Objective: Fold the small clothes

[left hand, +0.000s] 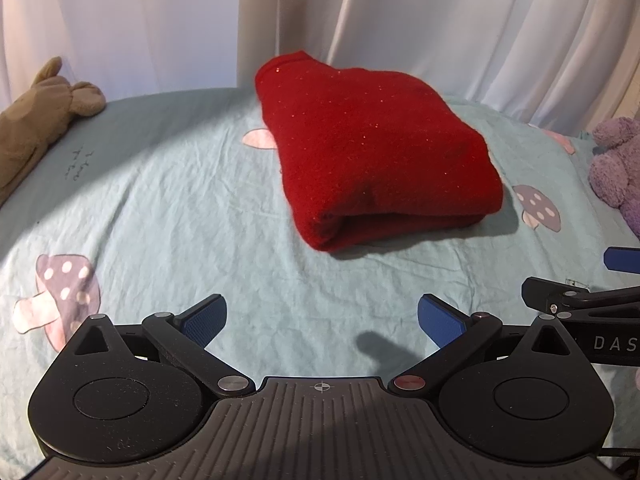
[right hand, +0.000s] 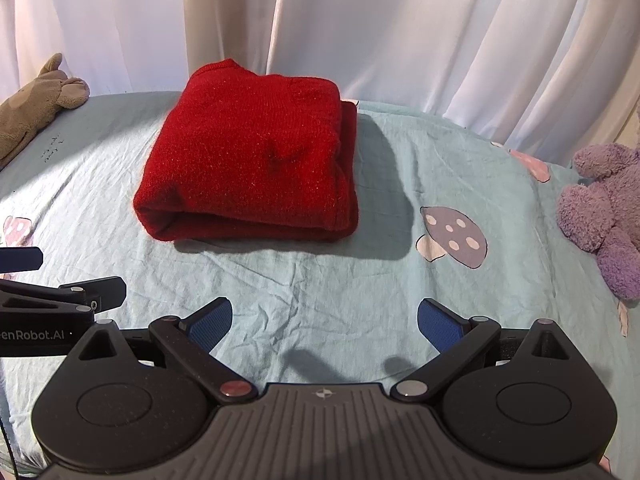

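A red knitted garment (left hand: pixel 372 152) lies folded into a thick, roughly square bundle on a pale blue bedsheet (left hand: pixel 168 208) printed with mushrooms. The left gripper (left hand: pixel 322 322) hovers low over the sheet with its blue-padded fingers spread wide and holding nothing; the bundle sits ahead of it and slightly to its right, apart from the fingertips, with a band of bare, lightly wrinkled sheet between. The right gripper (right hand: pixel 325 324) hangs beside the left one, also spread wide and empty; from it the red garment (right hand: pixel 252 160) lies ahead and to its left, its rounded fold edge facing the tongs and its stacked layered edges showing on the side toward the right. Open sheet (right hand: pixel 400 288) stretches ahead of the right gripper and off to its right, up to a purple plush toy (right hand: pixel 604 216) near the sheet's far right edge. A tan plush toy (left hand: pixel 36 120) lies far to the left of the left gripper, well apart from the garment. White curtains (right hand: pixel 440 40) hang just beyond the sheet's far edge, close behind the bundle.
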A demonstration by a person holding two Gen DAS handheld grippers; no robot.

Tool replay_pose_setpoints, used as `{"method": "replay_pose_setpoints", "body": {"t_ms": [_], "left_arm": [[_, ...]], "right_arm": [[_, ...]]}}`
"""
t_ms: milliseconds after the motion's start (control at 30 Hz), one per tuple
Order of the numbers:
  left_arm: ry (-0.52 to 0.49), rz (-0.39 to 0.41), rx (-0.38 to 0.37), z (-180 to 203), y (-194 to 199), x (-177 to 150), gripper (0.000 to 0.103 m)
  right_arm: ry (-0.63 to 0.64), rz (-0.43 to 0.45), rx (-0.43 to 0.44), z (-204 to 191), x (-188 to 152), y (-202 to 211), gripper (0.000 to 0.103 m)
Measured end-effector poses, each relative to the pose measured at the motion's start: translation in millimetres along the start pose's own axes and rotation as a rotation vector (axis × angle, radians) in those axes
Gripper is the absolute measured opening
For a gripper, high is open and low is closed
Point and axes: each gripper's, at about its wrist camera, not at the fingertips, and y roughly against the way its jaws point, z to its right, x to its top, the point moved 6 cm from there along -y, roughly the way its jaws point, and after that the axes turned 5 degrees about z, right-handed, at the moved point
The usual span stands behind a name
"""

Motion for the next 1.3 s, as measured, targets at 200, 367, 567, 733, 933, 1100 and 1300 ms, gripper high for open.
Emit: {"method": "replay_pose_setpoints", "body": {"t_ms": [200, 367, 567, 733, 933, 1100, 1300], "left_arm": [[0.001, 0.000, -0.002, 0, 0, 0, 0.103], [-0.003, 0.006, -0.004, 1, 1, 0, 0.103], [-0.018, 0.005, 0.003, 1, 1, -2, 0.103], [-0.027, 0.015, 0.011, 2, 3, -1, 0.103], [-0.039, 0.020, 0.013, 3, 5, -2, 0.103], [-0.046, 0.021, 0.013, 4, 6, -3, 0.103], [-0.048, 0.022, 0.013, 4, 5, -3, 0.103]], "right_arm": [[0.002, 0.006, 0.001, 0, 1, 2, 0.099], [0.001, 0.013, 0.003, -1, 1, 4, 0.099], [0.001, 0.022, 0.003, 0, 2, 7, 0.099], [0.001, 0.026, 0.000, 0, 2, 9, 0.099], [0.004, 0.029, 0.002, -1, 2, 10, 0.099], [0.003, 0.037, 0.001, -2, 3, 12, 0.099], [0.008, 0.044, -0.003, -2, 3, 15, 0.099]]}}
